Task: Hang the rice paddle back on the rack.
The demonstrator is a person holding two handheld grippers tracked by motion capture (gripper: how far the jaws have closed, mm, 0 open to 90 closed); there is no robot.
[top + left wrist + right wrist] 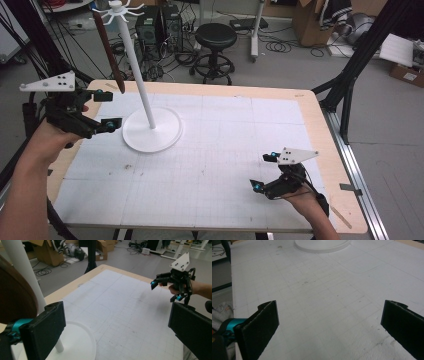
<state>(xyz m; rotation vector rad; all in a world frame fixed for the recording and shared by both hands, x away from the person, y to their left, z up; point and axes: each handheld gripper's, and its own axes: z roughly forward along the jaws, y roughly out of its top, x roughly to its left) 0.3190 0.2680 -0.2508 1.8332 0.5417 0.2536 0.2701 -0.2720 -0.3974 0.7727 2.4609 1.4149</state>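
My jaw pads look matt, rough black foam; the white stand (151, 131) looks smooth plastic, the table (320, 130) pale wood under matt gridded sheet (225, 150).

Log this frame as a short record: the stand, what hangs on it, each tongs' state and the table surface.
stand: white pole stand with round base, hooks at top, on the table's left part
hanging item: long brown flat strip, hung from a hook, tilted
left tongs: open, beside the strip, holding nothing
right tongs: open, near the front right, holding nothing
surface: white gridded mat on a wooden table
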